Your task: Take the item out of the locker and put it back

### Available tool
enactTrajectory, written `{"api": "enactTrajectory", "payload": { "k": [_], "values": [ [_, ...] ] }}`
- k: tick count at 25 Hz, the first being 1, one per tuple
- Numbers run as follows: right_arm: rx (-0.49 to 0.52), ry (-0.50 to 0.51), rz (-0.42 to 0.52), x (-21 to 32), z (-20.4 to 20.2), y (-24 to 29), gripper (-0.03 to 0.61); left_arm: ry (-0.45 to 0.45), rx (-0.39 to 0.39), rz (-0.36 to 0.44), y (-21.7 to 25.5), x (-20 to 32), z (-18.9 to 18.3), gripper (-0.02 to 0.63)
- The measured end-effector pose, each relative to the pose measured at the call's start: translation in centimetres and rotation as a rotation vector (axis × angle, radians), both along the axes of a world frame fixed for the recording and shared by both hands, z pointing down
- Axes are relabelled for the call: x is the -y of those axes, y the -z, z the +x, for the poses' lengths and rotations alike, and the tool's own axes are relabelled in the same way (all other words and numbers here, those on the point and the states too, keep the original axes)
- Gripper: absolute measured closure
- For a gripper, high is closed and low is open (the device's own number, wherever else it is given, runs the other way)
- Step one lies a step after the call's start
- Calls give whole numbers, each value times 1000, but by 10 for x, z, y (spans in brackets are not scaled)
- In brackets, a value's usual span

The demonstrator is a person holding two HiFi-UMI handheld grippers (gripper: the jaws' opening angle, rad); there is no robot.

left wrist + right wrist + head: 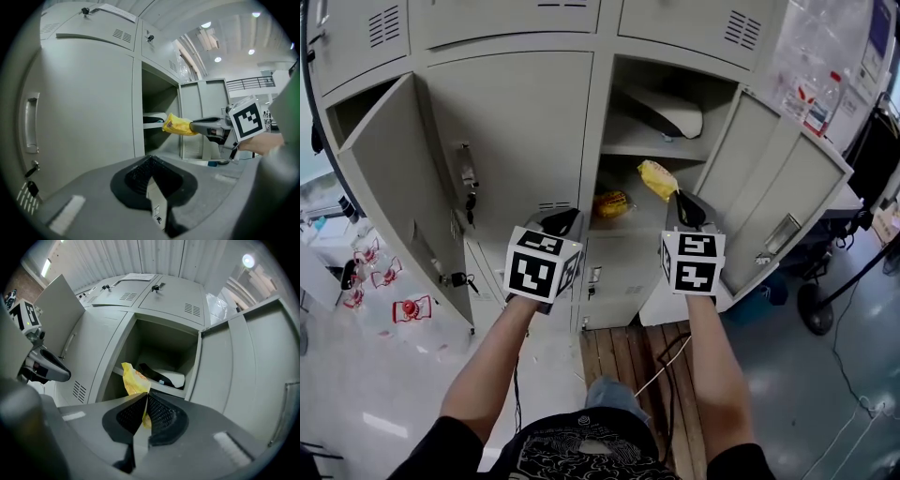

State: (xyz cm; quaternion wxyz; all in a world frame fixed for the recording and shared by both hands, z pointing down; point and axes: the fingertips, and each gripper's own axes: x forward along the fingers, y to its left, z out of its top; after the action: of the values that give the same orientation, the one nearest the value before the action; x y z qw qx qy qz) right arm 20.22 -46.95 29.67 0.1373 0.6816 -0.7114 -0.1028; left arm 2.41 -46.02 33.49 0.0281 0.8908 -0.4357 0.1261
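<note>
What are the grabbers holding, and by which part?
The right gripper pinches the yellow packet by one end. The left gripper holds nothing.

Your right gripper [146, 395] hides the lower end of the yellow packet [131, 379] — its print is too small to read. What the white-and-black thing [169, 377] on the shelf [623, 150] is, or the second yellow pack [613, 202] below — you can't tell.
</note>
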Motion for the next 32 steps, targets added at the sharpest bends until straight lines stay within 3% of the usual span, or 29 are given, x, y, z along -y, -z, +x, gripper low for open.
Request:
{"api": "enactTrajectory", "payload": {
  "k": [18,32],
  "values": [
    [51,-22,-101,72,20,-71,555,23,19,2,-18,35,20,614],
    [13,-64,-183,124,31,-117,555,26,41,5,-30,52,30,614]
  ]
}}
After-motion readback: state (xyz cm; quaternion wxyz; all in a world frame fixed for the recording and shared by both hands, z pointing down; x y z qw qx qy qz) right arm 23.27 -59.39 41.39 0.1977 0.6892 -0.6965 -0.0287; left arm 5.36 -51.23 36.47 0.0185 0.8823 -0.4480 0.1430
